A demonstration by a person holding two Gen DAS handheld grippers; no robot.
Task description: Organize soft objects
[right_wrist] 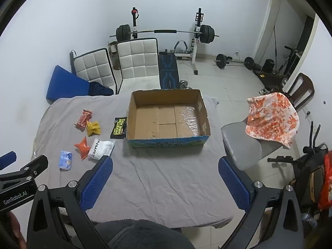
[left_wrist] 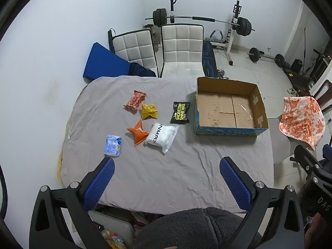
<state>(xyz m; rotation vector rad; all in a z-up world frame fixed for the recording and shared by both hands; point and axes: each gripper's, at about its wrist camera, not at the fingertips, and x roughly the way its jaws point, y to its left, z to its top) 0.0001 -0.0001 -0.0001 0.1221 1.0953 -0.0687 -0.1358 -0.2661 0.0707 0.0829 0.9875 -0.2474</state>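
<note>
Several soft packets lie on the grey-sheeted table (left_wrist: 166, 176): a red packet (left_wrist: 136, 100), a yellow pouch (left_wrist: 149, 111), an orange pouch (left_wrist: 138, 132), a white bag (left_wrist: 162, 137), a black shoe-wipes pack (left_wrist: 181, 112) and a light blue pack (left_wrist: 113, 145). An empty cardboard box (left_wrist: 228, 105) (right_wrist: 168, 117) stands to their right. My left gripper (left_wrist: 166, 166) hovers open over the near table edge, nothing between its blue pads. My right gripper (right_wrist: 165, 166) is open too, in front of the box, with the white bag (right_wrist: 101, 148) just past its left finger.
Two white padded chairs (left_wrist: 180, 47) and a blue mat (left_wrist: 103, 62) stand behind the table. A grey chair with an orange-patterned cloth (right_wrist: 271, 118) is to the right. A barbell rack (right_wrist: 166, 33) and weights fill the back. A dark fleece garment (left_wrist: 193, 228) lies at the bottom.
</note>
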